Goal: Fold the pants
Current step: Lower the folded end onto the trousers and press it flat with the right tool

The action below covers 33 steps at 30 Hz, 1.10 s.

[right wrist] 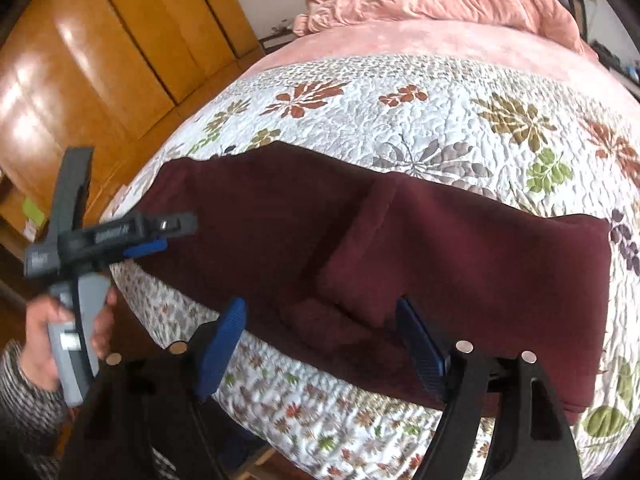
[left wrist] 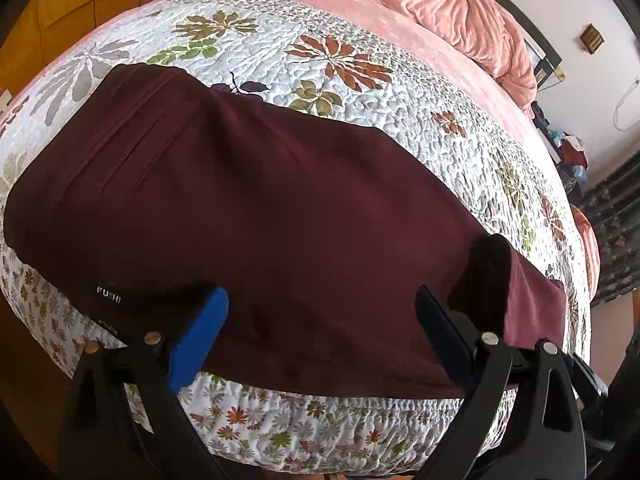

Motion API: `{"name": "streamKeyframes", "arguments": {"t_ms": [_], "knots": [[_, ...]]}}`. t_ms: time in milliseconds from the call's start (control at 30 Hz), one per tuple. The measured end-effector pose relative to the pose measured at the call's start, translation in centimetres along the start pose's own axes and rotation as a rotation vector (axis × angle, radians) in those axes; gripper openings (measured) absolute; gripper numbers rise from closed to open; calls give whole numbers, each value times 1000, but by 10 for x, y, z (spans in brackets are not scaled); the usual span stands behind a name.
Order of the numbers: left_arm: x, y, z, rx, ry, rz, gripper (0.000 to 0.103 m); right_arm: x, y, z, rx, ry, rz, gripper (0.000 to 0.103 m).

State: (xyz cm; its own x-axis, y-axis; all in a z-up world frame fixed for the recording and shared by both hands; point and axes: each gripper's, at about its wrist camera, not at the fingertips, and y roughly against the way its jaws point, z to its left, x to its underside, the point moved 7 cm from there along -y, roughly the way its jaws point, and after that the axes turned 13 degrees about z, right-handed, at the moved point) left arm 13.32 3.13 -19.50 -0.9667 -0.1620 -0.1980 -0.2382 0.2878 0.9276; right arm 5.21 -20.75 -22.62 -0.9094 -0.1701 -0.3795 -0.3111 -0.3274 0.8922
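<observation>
Floral quilting covers the bed (left wrist: 360, 92), with a rumpled pink blanket (left wrist: 460, 12) heaped at its far end and an orange wooden wardrobe (right wrist: 88, 60) standing beside it. Maroon pants (left wrist: 248, 208) lie folded lengthwise along the near edge of the bed, the waistband end with its small white label toward the left in the left wrist view.

From the left wrist view, the left gripper (left wrist: 320, 320) hangs over the near edge of the pants with its blue-padded fingers (left wrist: 200, 332) spread wide; the cloth shows between them, and the pads do not press on it. In the right wrist view that same gripper sits at the far left end of the pants, gripped by the person's hand (right wrist: 48, 320) in a grey knitted sleeve (right wrist: 20, 400).

The right gripper (right wrist: 320, 336) also has its fingers (right wrist: 222, 344) standing wide apart, poised over the near hem where a small fold of maroon fabric bunches up between them. Neither pad clamps the cloth; the pants rest loose on the quilt.
</observation>
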Motion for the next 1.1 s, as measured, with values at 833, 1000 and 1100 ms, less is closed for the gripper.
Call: {"name": "streamKeyframes", "arguments": {"t_ms": [833,1000,1100], "knots": [[0,1,12,22,28,0,94,-21,-32,25,-13,62,22,18],[0,4,17,12,41,-3,94,-26,-64,38,-15,83,70,19],[1,2,15,7,38,4,94,-20,-78,34,-18,84,82,29]]}}
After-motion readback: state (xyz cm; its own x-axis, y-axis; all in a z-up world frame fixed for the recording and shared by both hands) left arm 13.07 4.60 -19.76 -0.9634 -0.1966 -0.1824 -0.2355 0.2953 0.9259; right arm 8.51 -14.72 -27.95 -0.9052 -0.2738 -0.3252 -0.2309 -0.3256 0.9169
